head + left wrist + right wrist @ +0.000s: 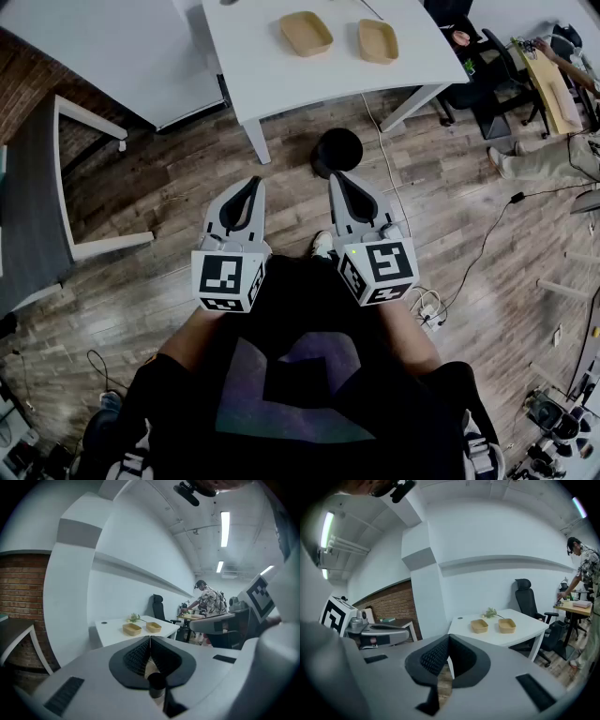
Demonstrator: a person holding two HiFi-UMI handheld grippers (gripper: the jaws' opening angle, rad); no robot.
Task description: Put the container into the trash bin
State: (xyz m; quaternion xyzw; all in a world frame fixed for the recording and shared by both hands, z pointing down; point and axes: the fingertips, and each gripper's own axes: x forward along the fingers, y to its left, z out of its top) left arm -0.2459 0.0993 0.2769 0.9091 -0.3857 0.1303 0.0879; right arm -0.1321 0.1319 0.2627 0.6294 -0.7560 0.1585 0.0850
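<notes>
Left gripper (249, 183) and right gripper (339, 178) both have jaws together, empty. Two containers (306, 33) sit near the table (272, 84) edge. The trash bin (337, 152), seemingly open-topped, stands on open floor (178, 187) below.

No words, numbers or brands are legible. The marker cube (230, 279) behind the left tongs (251, 184), like that behind the right tongs (336, 178), bears only black-and-white square patterns.

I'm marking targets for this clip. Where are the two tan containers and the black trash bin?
left tan container (306, 33): head view, its bare inside.
right tan container (378, 40): head view, its bare inside.
black trash bin (337, 150): head view, middle of its round top.
</notes>
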